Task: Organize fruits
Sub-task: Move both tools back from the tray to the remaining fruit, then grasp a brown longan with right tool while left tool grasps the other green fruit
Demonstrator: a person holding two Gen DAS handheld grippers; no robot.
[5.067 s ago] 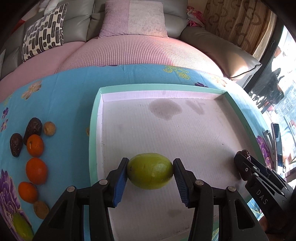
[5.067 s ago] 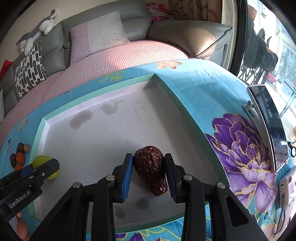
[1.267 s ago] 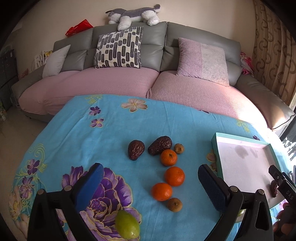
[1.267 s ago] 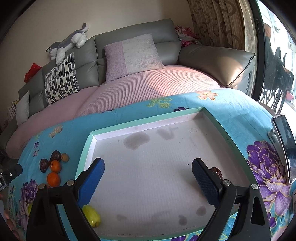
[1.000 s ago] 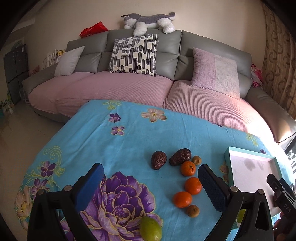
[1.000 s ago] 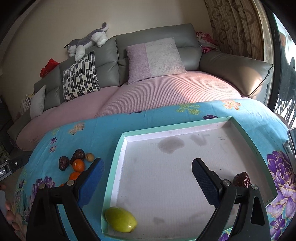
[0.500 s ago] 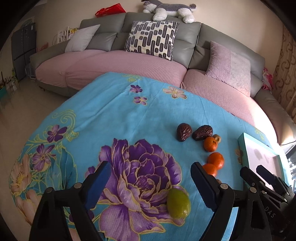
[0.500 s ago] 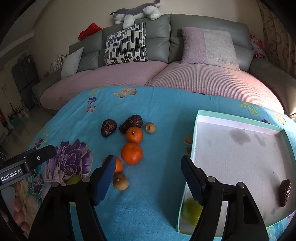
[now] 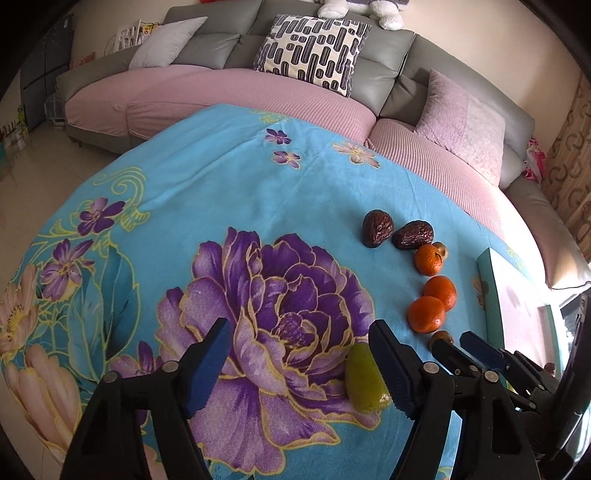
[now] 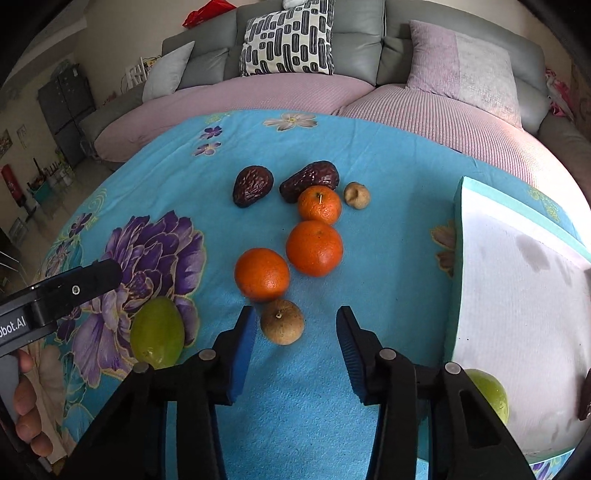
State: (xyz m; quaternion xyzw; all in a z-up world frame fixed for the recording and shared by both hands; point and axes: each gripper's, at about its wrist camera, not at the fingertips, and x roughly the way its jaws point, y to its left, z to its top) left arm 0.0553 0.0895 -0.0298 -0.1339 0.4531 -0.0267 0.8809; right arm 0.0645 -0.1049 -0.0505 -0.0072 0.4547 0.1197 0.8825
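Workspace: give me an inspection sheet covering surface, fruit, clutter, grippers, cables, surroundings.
Surface: blue floral tablecloth, wrinkled.
Job's things: three oranges in a line; two dark wrinkled fruits beyond them; small brown fruit nearest the right gripper, another farther back; green fruit on the cloth; tray holding another green fruit.
Clutter: nothing seen.
Grippers: left gripper open, green fruit beside its right finger; right gripper open, brown fruit between its fingers, untouched.
Cables: nothing seen.
Surroundings: grey sofa with pink covers, patterned cushion.
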